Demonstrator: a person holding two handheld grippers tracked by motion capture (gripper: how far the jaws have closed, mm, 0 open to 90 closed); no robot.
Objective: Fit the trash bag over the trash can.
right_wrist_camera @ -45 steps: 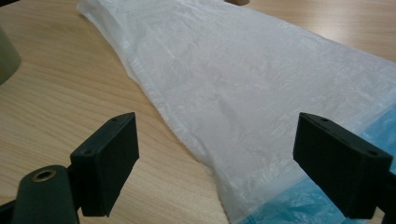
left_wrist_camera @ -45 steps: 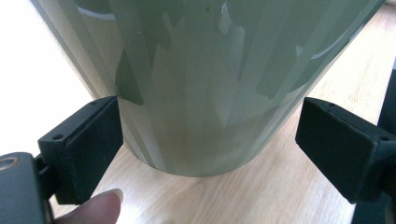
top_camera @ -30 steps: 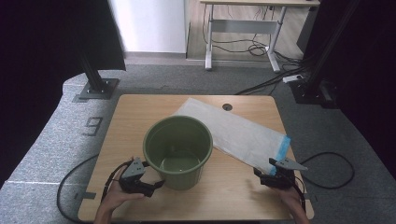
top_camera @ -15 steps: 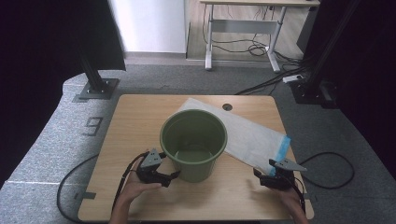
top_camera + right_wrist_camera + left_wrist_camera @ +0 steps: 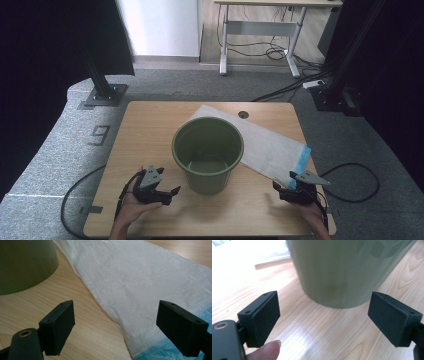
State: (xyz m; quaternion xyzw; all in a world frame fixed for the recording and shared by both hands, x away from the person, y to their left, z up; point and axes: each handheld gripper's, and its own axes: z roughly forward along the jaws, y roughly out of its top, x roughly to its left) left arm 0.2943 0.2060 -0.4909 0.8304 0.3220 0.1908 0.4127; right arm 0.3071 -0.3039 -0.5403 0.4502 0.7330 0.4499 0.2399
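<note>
High view first: a green bucket (image 5: 208, 154) stands upright near the middle of the wooden desk (image 5: 150, 125), its mouth open to the ceiling, and a flat white plastic bag (image 5: 270, 145) with a blue edge lies behind and to the right of it, one corner tucked out of sight behind the bucket. The left gripper (image 5: 169, 193) sits low on the desk at the near left, just beside the foot of the bucket, held in the person's left hand (image 5: 131, 210); its fingers stand apart with nothing between them. From the left gripper view, those two black fingers (image 5: 263, 317) are spread wide and the bucket's rounded wall fills the space ahead of them, close but not touched, while a fingertip of the hand shows at the bottom edge. The right gripper (image 5: 281, 189) rests at the near right of the desk, just beside the blue end of the bag. From the right gripper view, its fingers (image 5: 60, 326) are likewise well apart and empty, the crinkled white bag (image 5: 140, 290) spreading across the desk in front of them with its blue strip (image 5: 162, 350) low between them, and the bucket's side (image 5: 25, 262) off at the upper left.
</note>
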